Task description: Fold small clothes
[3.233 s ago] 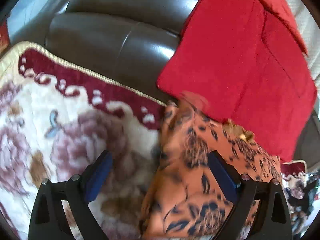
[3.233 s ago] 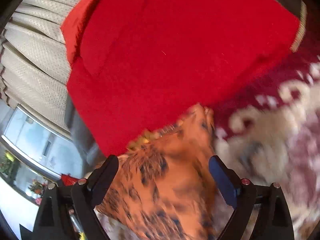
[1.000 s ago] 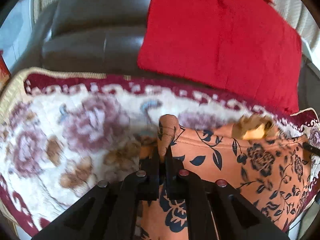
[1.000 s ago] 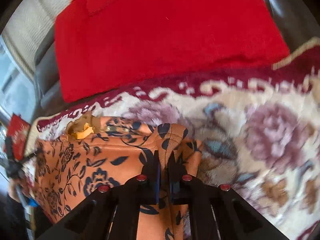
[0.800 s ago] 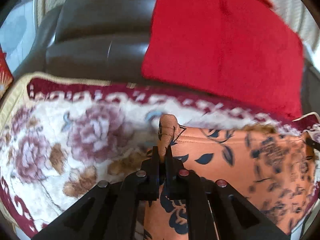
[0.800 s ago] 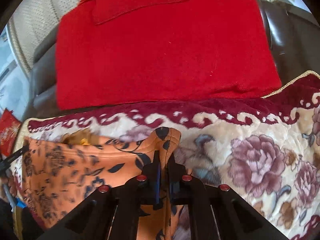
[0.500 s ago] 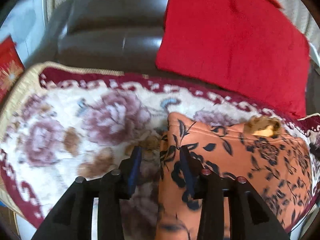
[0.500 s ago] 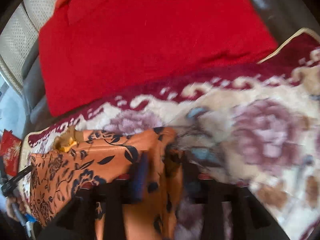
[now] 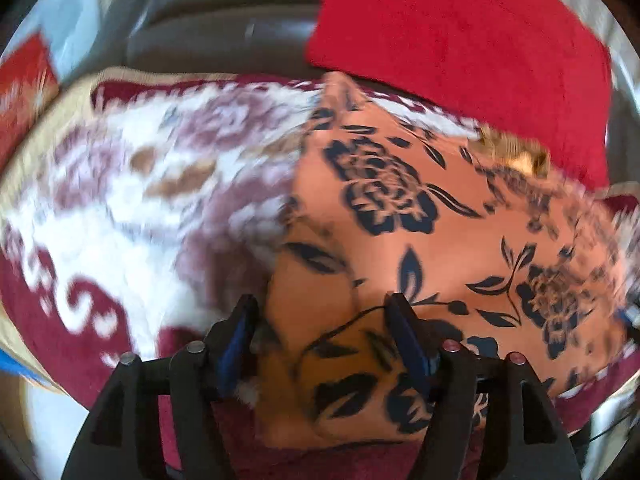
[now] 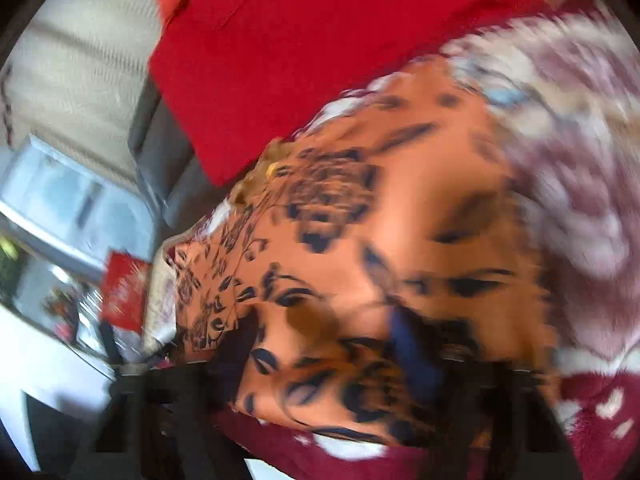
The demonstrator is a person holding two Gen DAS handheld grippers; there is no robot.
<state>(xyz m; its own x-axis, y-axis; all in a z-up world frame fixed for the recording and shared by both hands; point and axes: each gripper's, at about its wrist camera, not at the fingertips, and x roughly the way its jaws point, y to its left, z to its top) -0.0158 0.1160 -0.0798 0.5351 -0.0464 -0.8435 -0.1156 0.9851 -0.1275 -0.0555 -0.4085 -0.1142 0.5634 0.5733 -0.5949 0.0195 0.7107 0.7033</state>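
The orange garment [image 9: 420, 216] is a thin, smooth, slightly glossy cloth printed with dark navy roses, leaves and curling stems; it lies spread on a plush floral blanket [image 9: 132, 200] that covers the seat of a dark leather sofa [image 9: 224, 24]. In the left wrist view its far left corner rises to a soft point near the blanket's maroon border, and a crumpled tan and yellow trim [image 9: 516, 152] sits on its far edge at the right. Its long axis seems to run across that view, from the left edge by the cream blanket toward the right rim, with the near edge rolled into a rounded fold just ahead of the fingers. The blanket is thick and fuzzy, cream with mauve flowers, brown leaves and white scrolls on maroon. A red cushion [image 9: 472, 48], flat and roughly square with a felt-like nap, leans against the sofa back just behind the garment. The left gripper [image 9: 320, 332] has black arms and blue pads, and its jaws have just been opening: they stand apart with the near fold of the garment between them, the pads not pressing it. The right gripper [image 10: 320, 348] is heavily blurred; its jaws have just been closing and stand apart over the garment's near edge, cloth lying between them, though whether they pinch it cannot be told.
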